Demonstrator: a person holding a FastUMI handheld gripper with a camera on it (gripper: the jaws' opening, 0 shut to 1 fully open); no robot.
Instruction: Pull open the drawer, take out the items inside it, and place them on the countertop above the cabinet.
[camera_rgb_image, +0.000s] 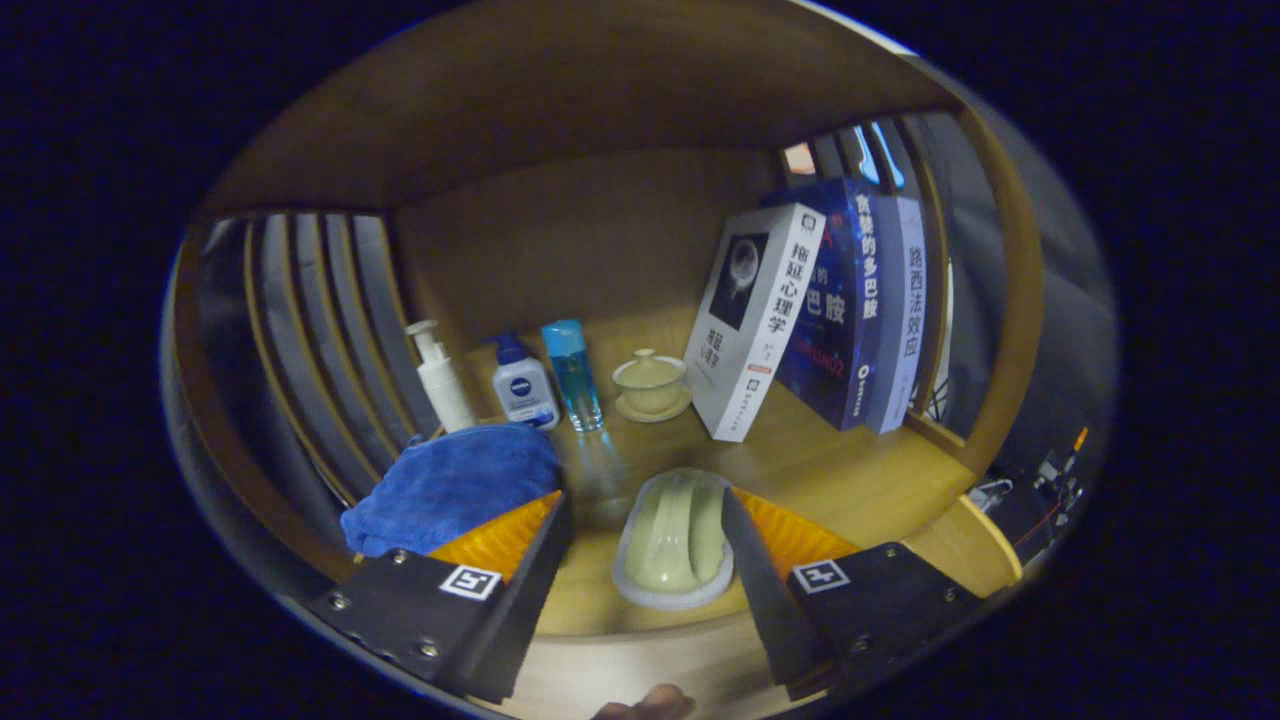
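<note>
The gripper (645, 545) stands wide open and has hold of nothing. In the gap between its fingers lies a pale green dish (675, 540) on the wooden countertop (850, 480), well to the right of the gap's middle: its right side sits against or just under the inner edge of the right finger, while bare wood separates it from the left finger. The fisheye bend makes it hard to say whether that finger touches it. The dish's long axis runs straight ahead, in line with the fingers.

Just ahead of the left finger a blue cloth (455, 485) lies bunched. Beyond stand a pump bottle (440, 380), a small white bottle (525, 385), a blue bottle (573, 375) and a lidded cup (651, 385) on its saucer. To the right, books (820, 315) lean together.

The dish looks set down here already, so backing straight out along its axis seems the safe way clear.
</note>
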